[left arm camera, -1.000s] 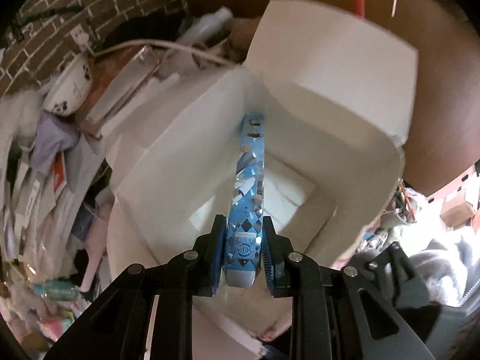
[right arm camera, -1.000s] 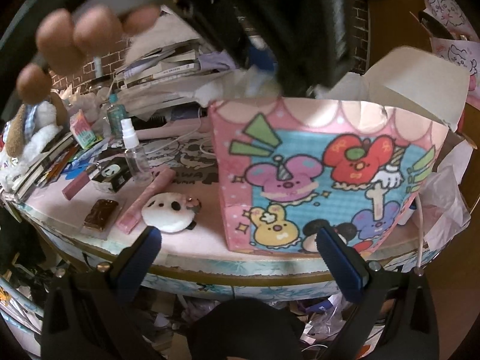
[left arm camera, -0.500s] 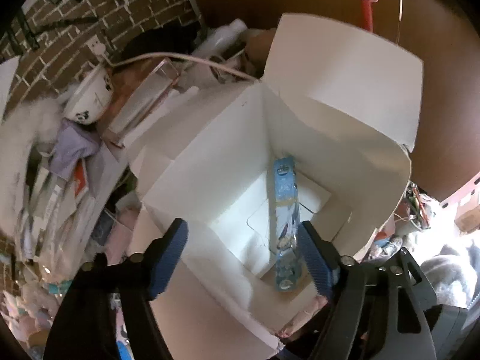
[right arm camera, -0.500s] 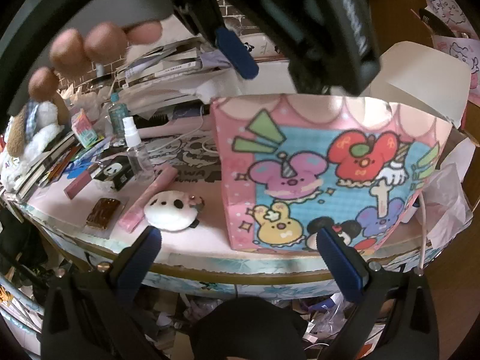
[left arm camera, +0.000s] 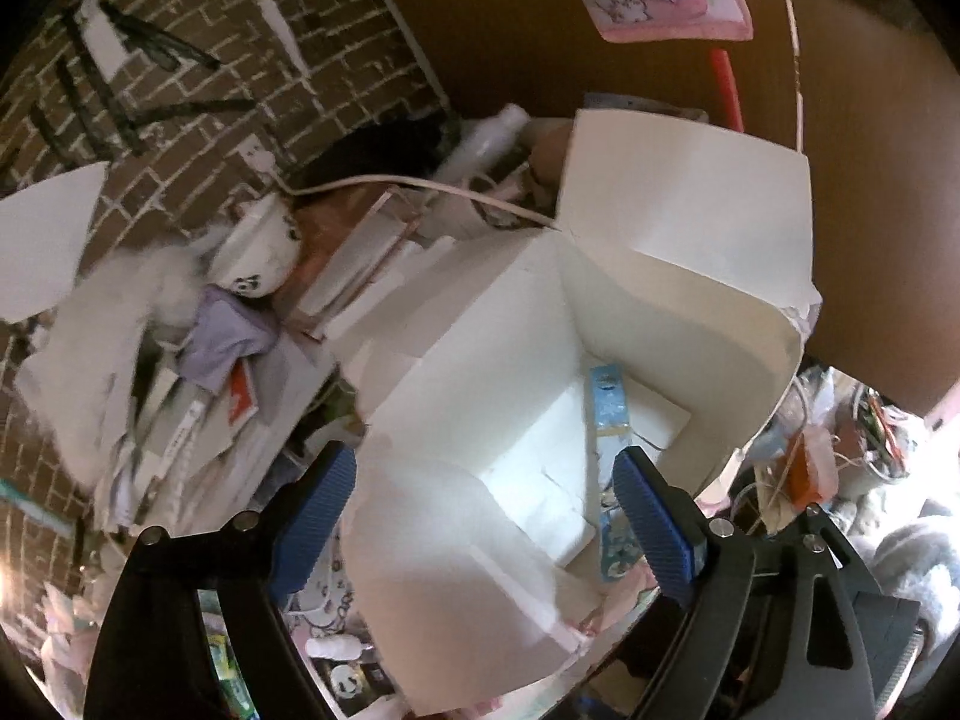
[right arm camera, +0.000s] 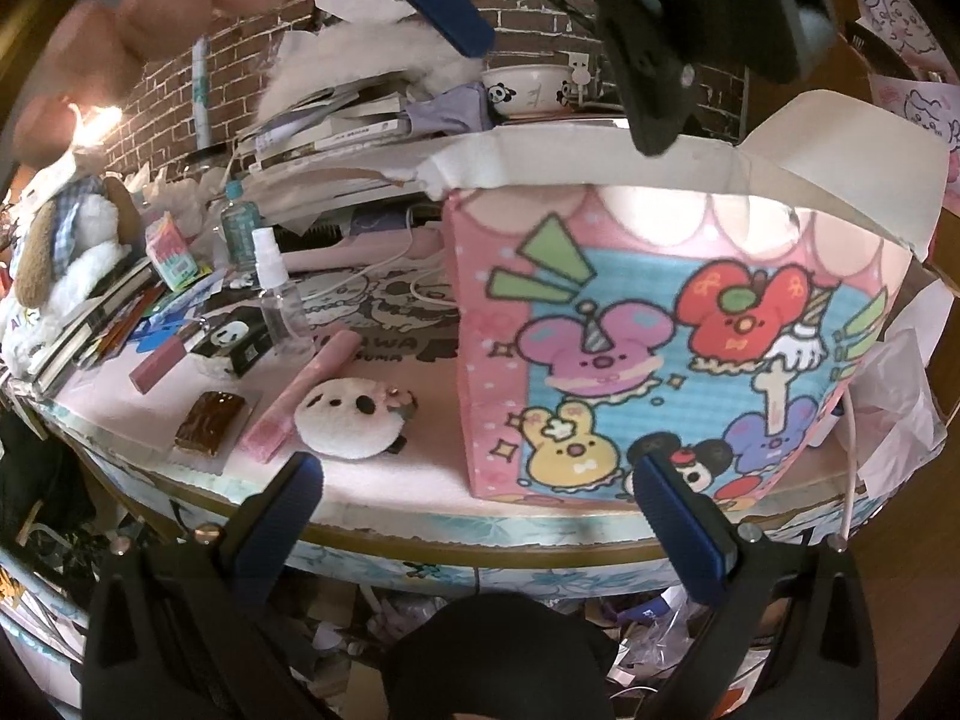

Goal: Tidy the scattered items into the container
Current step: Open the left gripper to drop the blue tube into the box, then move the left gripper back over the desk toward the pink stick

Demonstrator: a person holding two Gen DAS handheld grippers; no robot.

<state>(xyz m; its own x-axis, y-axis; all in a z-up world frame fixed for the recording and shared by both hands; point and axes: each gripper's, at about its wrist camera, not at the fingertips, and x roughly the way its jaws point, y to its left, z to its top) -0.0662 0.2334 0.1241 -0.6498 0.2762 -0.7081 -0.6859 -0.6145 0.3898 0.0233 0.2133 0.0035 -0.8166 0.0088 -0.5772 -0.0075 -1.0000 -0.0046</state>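
The container is an open pink cartoon-printed box [right arm camera: 678,348] with a white inside [left arm camera: 480,372]. A long blue patterned item [left arm camera: 611,420] lies inside it against the right wall. My left gripper [left arm camera: 486,516] is open and empty above the box mouth; it also shows at the top of the right wrist view [right arm camera: 540,6]. My right gripper [right arm camera: 474,516] is open and empty, low in front of the table edge. On the pink table lie a panda plush [right arm camera: 354,420], a pink tube [right arm camera: 303,399], a brown packet [right arm camera: 210,423], a spray bottle [right arm camera: 279,300] and a pink stick [right arm camera: 159,363].
Books, papers and a panda bowl [right arm camera: 534,90] are piled behind the box against a brick wall. A teal bottle [right arm camera: 239,228], a plush toy [right arm camera: 60,252] and a panda card [right arm camera: 231,336] crowd the table's left. A white cable [left arm camera: 420,186] runs over the pile.
My left gripper opened and let go of the blue item, which dropped into the box. The gripper has since risen and drawn back. My right gripper has barely moved.
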